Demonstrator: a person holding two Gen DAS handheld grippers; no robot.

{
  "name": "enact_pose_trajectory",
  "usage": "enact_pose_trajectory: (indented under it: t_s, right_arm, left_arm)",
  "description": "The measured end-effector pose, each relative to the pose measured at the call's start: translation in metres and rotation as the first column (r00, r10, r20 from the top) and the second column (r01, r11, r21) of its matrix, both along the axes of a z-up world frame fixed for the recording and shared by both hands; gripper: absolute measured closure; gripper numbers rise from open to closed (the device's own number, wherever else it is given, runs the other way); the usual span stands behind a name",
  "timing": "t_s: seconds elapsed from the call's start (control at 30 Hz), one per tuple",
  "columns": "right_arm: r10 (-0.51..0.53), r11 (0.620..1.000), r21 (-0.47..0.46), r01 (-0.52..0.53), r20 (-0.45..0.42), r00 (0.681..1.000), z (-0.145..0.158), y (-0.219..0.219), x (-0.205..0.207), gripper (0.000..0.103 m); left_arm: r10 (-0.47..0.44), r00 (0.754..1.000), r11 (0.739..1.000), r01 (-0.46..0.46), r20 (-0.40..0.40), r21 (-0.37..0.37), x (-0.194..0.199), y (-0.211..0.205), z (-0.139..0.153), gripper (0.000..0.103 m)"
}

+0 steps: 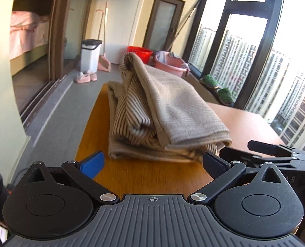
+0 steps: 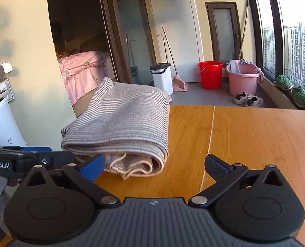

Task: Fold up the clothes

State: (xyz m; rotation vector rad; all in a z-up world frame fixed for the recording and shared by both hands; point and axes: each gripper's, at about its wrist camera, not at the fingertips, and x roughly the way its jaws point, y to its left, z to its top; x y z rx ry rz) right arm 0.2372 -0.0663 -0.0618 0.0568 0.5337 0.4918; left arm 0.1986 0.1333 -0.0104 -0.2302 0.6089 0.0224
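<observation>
one folded cloth (image 1: 164, 111), two buckets (image 2: 210, 74), perhaps two slippers (image 2: 248, 99)

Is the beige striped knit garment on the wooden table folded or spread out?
Folded. The beige striped knit garment lies as a stacked bundle on the wooden table, with layered edges showing at its near end and both grippers open, apart from it.

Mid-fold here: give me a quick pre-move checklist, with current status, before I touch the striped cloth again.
1. Left gripper open and empty: ok, fingers spread, nothing between them.
2. Right gripper open and empty: ok.
3. Striped cloth fully on the wooden table: cannot tell; its far left edge looks close to the table's side.
4. Fold tidy: not ok; layers bulge and the top flap sits raised.
5. Grippers apart: ok, though the right one sits close beside the left's black finger.
6. Bare table to the cloth's right: ok.
</observation>
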Motion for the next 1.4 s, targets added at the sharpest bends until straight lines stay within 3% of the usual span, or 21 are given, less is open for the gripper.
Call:
enact_pose_trajectory:
  t_s: [0.3,0.53,0.83,1.4]
  right_arm:
    - [-0.093,0.995,-0.050,0.091,-0.034,0.995,-0.008,-0.027,-0.051,0.000]
    - [-0.150,0.988,-0.031,0.149,-0.032,0.988,-0.009,-0.041,-0.071,0.000]
    - [-0.110,0.978,-0.173,0.116,0.042,0.993,-0.005,-0.021,-0.089,0.000]
    - [-0.110,0.983,-0.149,0.111,0.017,0.994,-0.005,-0.027,-0.088,0.000]
  left_arm:
    - [0.140,0.990,0.985,-0.137,-0.026,0.103,-0.040,-0.036,-0.003,0.000]
    - [0.162,0.985,0.973,-0.168,0.055,0.158,-0.068,-0.044,0.001,0.000]
    - [0.163,0.987,0.976,-0.162,0.008,0.146,-0.062,-0.042,-0.003,0.000]
    - [0.157,0.987,0.980,-0.153,-0.027,0.124,-0.059,-0.040,-0.006,0.000]
